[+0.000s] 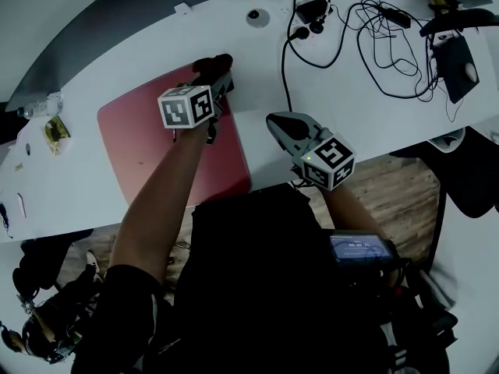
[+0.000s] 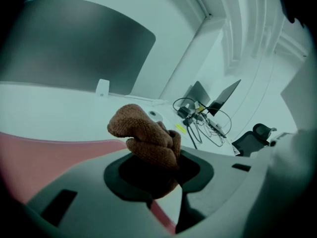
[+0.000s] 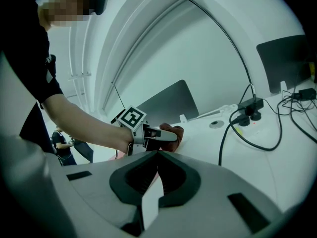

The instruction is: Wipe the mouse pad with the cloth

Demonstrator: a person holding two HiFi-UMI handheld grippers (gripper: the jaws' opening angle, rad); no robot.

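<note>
Gripping a bunched brown cloth, the left gripper was held over the far right corner of the red mouse pad. Its jaws were clamped on the fabric so that a thick wad stuck out beyond their tips. In the head view the cloth sat right at that corner, overlapping the pad's far edge and the white surface just beyond it; whether it pressed down on the pad could not be told. The pad lay flat on the surface at a slant, its near edge close to the surface's front edge, and the person's bare left forearm crossed above it. The right gripper hung to the right of the pad, apart from it, above the surface's near edge, with its marker cube out over the wooden floor. Its jaws stood together with only a thin slit between them, and nothing was held there. In the right gripper view the left gripper showed ahead, side on, with the cloth at its tip low against the surface. Farther back on the surface, well away from the pad, a black plug block lay with black cables looping out from it, and a small round grey cap sat beside them. At the surface's left end lay what looked like a clear bottle on its side.
</note>
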